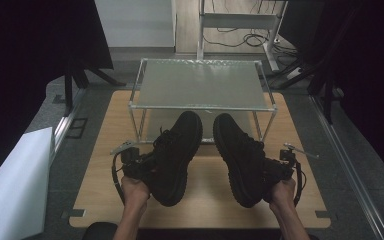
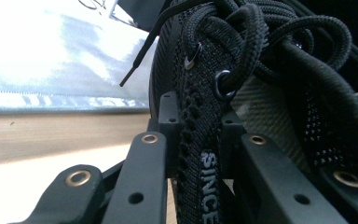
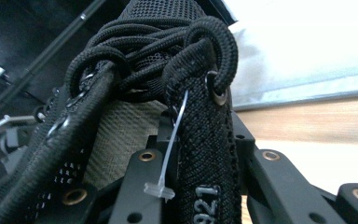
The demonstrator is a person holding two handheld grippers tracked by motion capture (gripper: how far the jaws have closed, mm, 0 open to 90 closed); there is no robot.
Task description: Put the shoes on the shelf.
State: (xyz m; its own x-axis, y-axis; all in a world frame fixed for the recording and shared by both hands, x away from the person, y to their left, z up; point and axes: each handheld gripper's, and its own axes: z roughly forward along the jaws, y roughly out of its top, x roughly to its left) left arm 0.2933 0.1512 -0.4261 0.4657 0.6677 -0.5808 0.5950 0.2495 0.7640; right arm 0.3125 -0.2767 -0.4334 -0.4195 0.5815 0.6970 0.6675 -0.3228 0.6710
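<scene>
Two black shoes, two tongs

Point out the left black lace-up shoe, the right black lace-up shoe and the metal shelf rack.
Left black lace-up shoe [image 1: 176, 156], high view, laces.
Right black lace-up shoe [image 1: 237, 150], high view, upper.
Metal shelf rack [image 1: 200, 85], high view, top shelf.

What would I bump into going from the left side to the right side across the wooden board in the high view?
left gripper → left shoe → right shoe → right gripper
</scene>
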